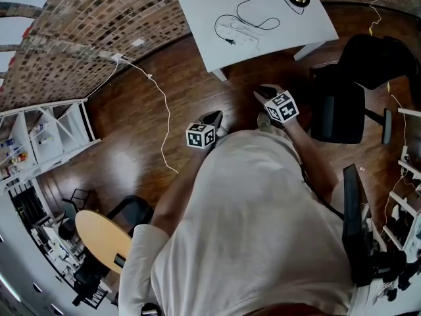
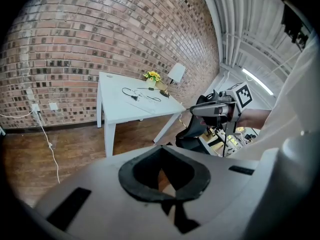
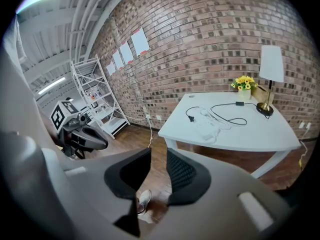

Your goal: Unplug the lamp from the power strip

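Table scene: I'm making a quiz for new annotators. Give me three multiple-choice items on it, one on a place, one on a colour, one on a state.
1. Where does the lamp stand?
A. floor
B. table
C. shelf

2. What colour are the flowers?
A. yellow
B. red
C. blue

3. How are the right gripper's jaws?
A. shut on a cord
B. shut on the lamp
C. apart, nothing between

Answers: 1 B, its base rests near the table's far edge. 2 A, yellow blooms show beside the lamp. 3 C, the right gripper view shows a gap with nothing in it.
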A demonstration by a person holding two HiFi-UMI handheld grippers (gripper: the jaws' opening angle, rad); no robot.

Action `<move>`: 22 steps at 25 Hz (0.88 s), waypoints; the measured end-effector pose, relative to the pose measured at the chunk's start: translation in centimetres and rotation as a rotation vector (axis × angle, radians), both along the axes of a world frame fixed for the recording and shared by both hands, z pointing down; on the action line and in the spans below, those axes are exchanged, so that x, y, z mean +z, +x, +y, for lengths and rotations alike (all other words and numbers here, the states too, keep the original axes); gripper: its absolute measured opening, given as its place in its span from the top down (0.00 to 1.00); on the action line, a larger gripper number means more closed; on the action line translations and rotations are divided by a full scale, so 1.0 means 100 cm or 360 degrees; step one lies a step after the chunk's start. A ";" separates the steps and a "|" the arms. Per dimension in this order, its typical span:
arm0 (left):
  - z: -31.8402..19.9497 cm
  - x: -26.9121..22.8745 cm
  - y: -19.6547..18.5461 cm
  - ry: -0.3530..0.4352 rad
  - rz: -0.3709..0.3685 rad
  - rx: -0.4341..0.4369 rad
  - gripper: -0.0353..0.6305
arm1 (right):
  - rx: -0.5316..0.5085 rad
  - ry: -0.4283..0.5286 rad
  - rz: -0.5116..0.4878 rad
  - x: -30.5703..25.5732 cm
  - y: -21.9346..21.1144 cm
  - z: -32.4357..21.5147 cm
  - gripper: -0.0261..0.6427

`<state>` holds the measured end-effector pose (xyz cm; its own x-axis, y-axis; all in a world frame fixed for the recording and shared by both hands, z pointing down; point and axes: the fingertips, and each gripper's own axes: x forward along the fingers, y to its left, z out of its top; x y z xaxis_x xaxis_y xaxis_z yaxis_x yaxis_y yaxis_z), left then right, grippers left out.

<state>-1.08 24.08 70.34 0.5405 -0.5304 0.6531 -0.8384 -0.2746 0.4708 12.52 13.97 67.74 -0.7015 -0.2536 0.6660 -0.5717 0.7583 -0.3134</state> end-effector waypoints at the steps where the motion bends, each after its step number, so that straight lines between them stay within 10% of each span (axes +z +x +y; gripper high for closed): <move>1: 0.000 0.000 0.000 0.0000 -0.0003 0.0001 0.94 | 0.0002 -0.0001 -0.0002 0.000 0.000 0.000 0.83; 22: -0.007 -0.003 0.033 0.0001 -0.0038 0.0003 0.94 | -0.0004 0.0046 -0.0011 -0.003 0.034 -0.011 0.89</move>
<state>2.24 23.35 70.09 0.5256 -0.5297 0.6657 -0.8490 -0.2763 0.4504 15.87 12.88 67.45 -0.7067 -0.2709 0.6536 -0.5676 0.7685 -0.2952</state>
